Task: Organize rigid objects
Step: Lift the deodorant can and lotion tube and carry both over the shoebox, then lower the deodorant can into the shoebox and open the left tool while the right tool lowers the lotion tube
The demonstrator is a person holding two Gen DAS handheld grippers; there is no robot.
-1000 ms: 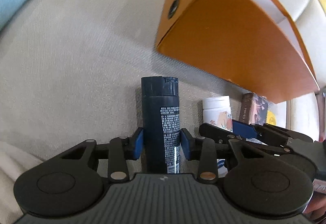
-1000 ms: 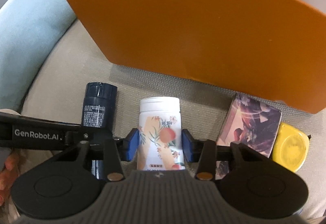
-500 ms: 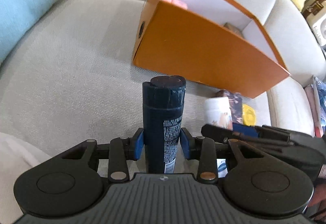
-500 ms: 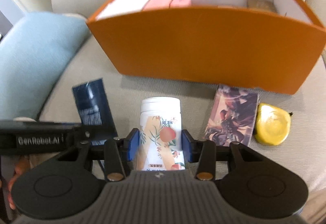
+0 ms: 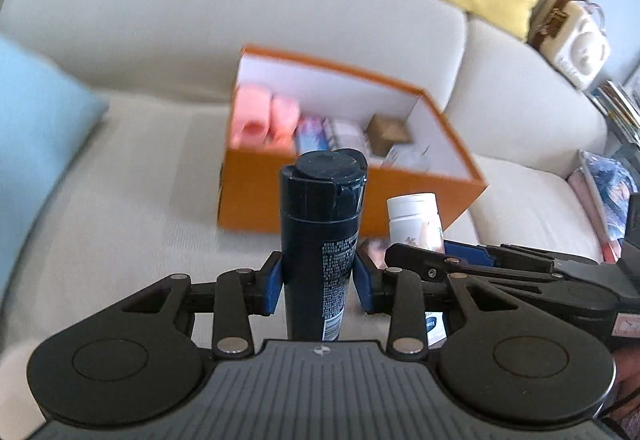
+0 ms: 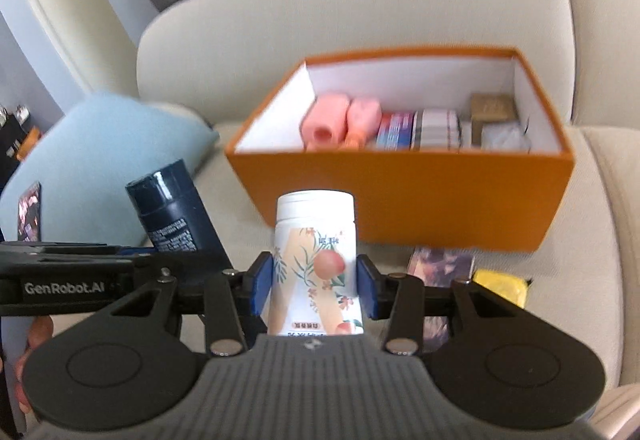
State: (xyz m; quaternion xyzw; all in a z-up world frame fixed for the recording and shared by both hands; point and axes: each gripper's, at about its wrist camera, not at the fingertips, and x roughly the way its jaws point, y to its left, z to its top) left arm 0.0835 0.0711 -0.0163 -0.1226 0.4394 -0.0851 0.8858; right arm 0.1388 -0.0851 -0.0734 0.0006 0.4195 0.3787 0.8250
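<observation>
Left wrist view: the left gripper (image 5: 319, 285) squeezes the dark bottle (image 5: 320, 240) — it stands straight up, cap on top.
Right wrist view: the right gripper (image 6: 315, 286) squeezes the white bottle (image 6: 316, 260) — long way up, white lid on top.
Under them: picture card (image 6: 440, 266) and yellow thing (image 6: 500, 284) lie on the sofa (image 6: 596, 224).
Farther back: the orange box (image 6: 400, 196), open on top, with pink rolls (image 6: 340, 118) inside.

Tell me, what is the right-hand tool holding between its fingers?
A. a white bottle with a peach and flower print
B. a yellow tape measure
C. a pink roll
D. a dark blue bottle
A: the right gripper has its blue fingers pressed on the white bottle; the dark blue bottle is in the other tool.
</observation>
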